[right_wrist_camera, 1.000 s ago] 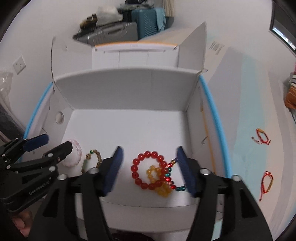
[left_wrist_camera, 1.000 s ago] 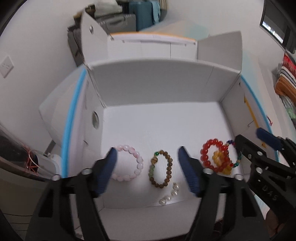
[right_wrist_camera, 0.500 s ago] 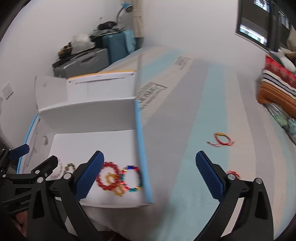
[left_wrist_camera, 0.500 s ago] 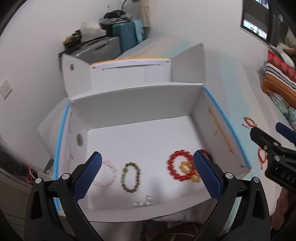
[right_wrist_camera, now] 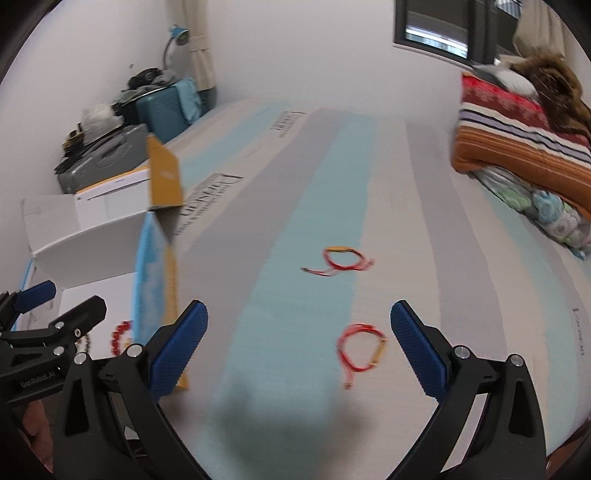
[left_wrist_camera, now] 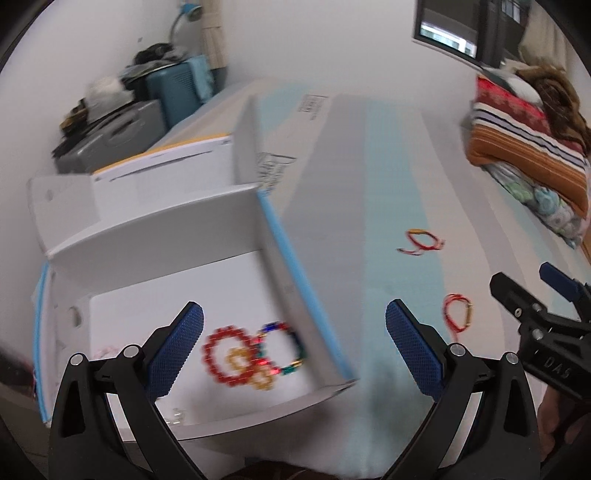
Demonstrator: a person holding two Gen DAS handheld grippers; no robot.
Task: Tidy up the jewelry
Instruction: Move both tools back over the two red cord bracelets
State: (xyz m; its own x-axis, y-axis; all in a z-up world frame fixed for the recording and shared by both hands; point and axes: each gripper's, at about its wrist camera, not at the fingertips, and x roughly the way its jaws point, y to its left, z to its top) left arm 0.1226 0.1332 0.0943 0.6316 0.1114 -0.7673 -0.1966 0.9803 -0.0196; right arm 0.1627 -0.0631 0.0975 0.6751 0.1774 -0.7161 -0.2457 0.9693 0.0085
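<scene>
A white open box [left_wrist_camera: 155, 218] [right_wrist_camera: 88, 229] holds a red bead bracelet [left_wrist_camera: 225, 354], a yellow one [left_wrist_camera: 240, 360] and a multicoloured one [left_wrist_camera: 284, 347] on its floor. Two red string bracelets lie on the striped surface to its right: a near one [right_wrist_camera: 360, 349] [left_wrist_camera: 458, 314] and a far one [right_wrist_camera: 343, 260] [left_wrist_camera: 424, 242]. My left gripper [left_wrist_camera: 295, 347] stands open over the box's right wall, empty. My right gripper [right_wrist_camera: 299, 343] is open and empty, with the near string bracelet just ahead between its fingers' line.
The surface is a large flat carton with grey and light blue stripes [right_wrist_camera: 332, 177]. Folded striped blankets [right_wrist_camera: 524, 147] lie at the right. Suitcases and clutter [right_wrist_camera: 122, 136] stand at the back left by the wall. A window [right_wrist_camera: 436, 29] is behind.
Both grippers opened wide and swung right, away from the beads in the box. The right view now faces the string bracelets on the striped surface; the left straddles the box's right wall.
</scene>
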